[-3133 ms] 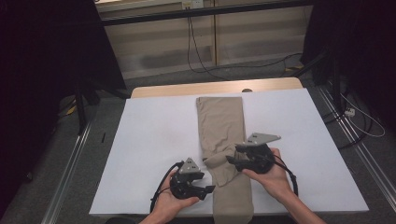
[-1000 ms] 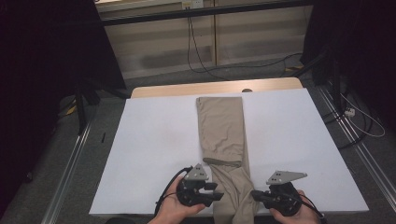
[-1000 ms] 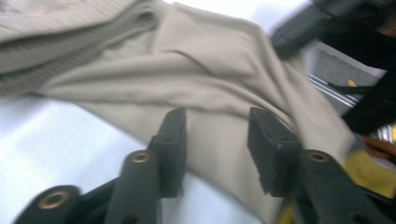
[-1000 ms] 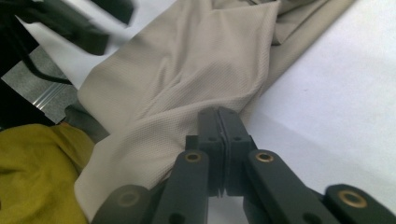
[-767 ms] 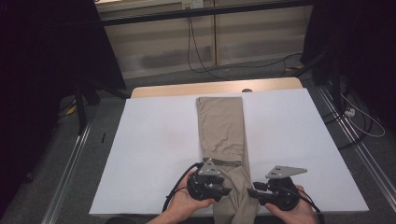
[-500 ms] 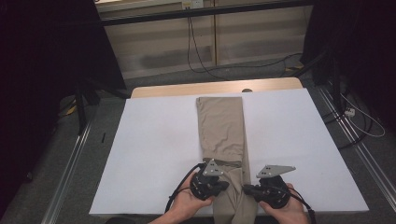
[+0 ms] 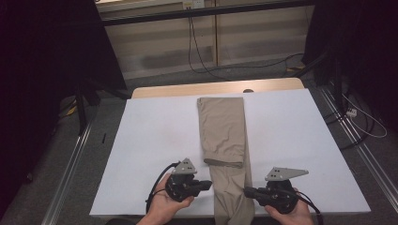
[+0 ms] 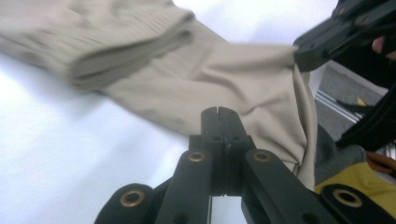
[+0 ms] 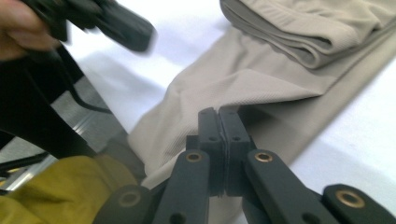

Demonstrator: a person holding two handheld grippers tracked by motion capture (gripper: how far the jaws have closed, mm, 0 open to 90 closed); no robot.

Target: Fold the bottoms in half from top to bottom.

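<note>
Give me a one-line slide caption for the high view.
Two hand-held grippers, left and right, pinch opposite edges of folded beige trousers lying on a white table.

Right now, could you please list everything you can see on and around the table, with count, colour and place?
trousers: one pair, beige, folded lengthwise down the middle of the table, upper layer folded back, near end hanging over the near edge
table cover: one, white, spread over the table
table top: one, light wood, a strip showing at the far edge
cables: several, black, on the grey floor beyond the table
white cable: one, on the floor at the right
left gripper: one, black with grey plate, near edge, jaws shut at the trousers' left edge
right gripper: one, black with grey plate, near edge, jaws shut on the trousers' right edge
hands: two, holding the grippers
</note>
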